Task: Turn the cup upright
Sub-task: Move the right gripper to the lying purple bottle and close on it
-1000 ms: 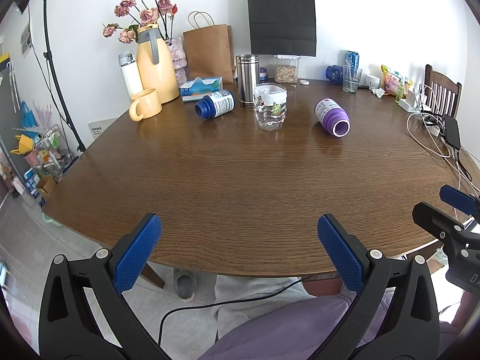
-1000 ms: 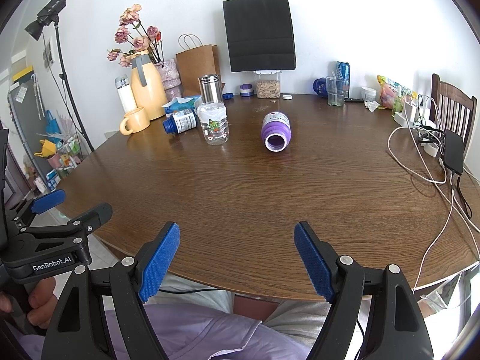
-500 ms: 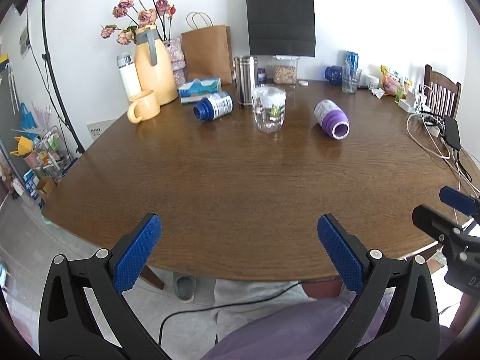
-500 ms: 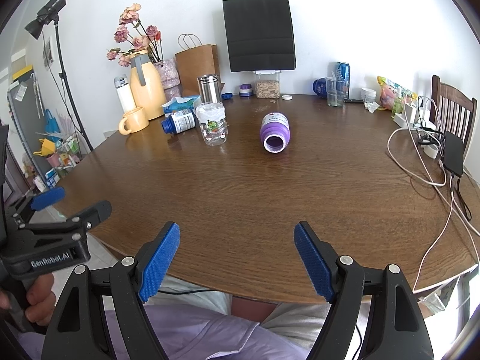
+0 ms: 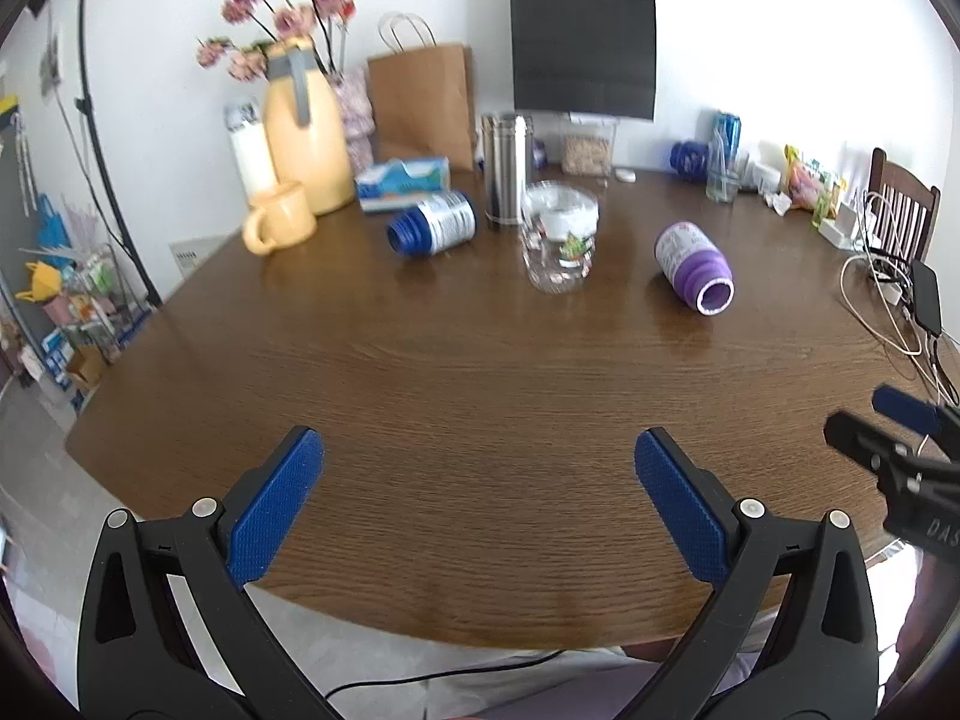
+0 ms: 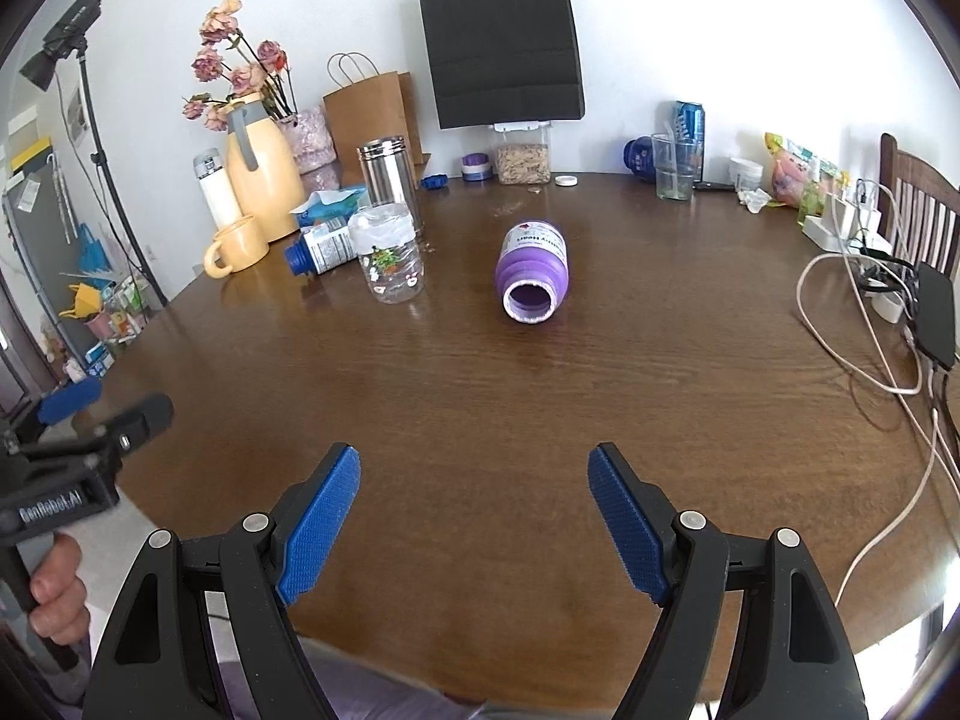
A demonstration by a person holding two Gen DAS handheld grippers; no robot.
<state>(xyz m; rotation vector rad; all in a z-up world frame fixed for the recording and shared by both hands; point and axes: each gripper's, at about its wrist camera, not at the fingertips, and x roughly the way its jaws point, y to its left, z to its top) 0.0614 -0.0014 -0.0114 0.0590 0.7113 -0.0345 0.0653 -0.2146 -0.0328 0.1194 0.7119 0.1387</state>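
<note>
The purple cup point(image 6: 531, 273) is lying on its side mid-table point(image 6: 480, 408), mouth facing the right gripper point(image 6: 474, 516). Both tongs, also the left gripper point(image 5: 478, 507), are gaping wide and holding nothing. The cup is probably light, stiff plastic, so gripping across the smooth body seems best.

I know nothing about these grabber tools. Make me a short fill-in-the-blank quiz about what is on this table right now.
1. The purple bottle lies on its ____.
2. The bag hanging on the wall above the table is ____ in colour.
3. The right gripper and the left gripper both have their jaws ____.
4. The mug beside the yellow jug stands ____.

Missing words: side; black; open; upright
</note>
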